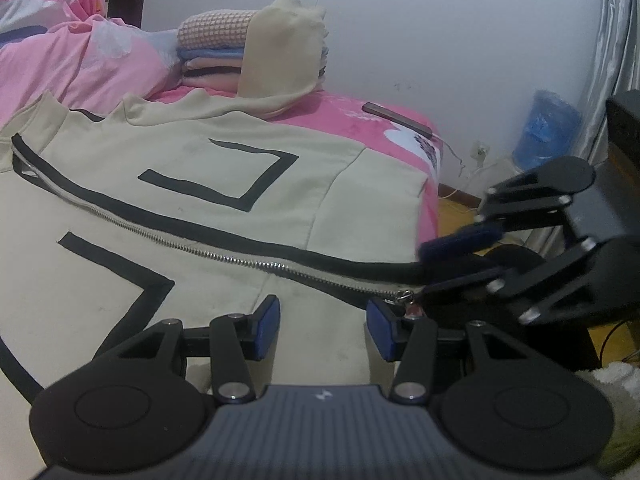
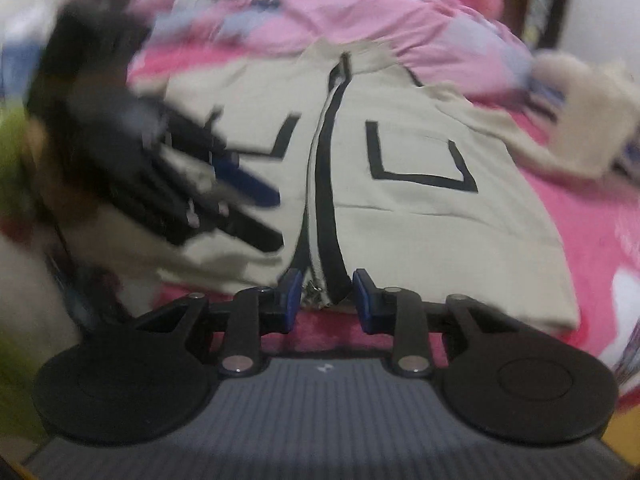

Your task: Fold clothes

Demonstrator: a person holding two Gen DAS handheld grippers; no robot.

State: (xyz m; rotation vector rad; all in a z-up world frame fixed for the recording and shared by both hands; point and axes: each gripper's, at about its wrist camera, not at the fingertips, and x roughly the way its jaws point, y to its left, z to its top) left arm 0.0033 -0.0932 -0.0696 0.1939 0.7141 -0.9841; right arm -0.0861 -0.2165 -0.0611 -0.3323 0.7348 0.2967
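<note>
Fingers first. Left gripper [image 1: 323, 326] fingers about half spread, blue pads hovering over the cream fabric near the hem, nothing clamped between them. In the left wrist view its right finger sits just beside the zipper pull [image 1: 405, 295]; contact unclear.

Right gripper [image 2: 326, 298] fingers narrower, straddling the hem end of the zipper [image 2: 316, 216] and its black trim. Pads flank the fabric with gaps either side, so no firm grip visible. From the left wrist view the right gripper comes in from the right edge, fingertips at the black trim end; whether it pinches, cannot tell. The right wrist view is blurred.

Cream jacket [image 1: 224, 208] lies flat, front up, on the bed [image 1: 384, 124] over a pink sheet, zipper closed along its middle, black line markings on both panels. One sleeve [image 1: 280, 56] drapes up over a stack of folded clothes [image 1: 212, 56] at the far side of the bed. Crumpled pink quilt [image 1: 60, 52] is beside the stack. Dark flat bar-shaped object [image 1: 396, 120] rests on the sheet near the bed edge.

Containers: blue water jug [image 1: 546, 132] on the floor by the wall; contents cannot tell.
</note>
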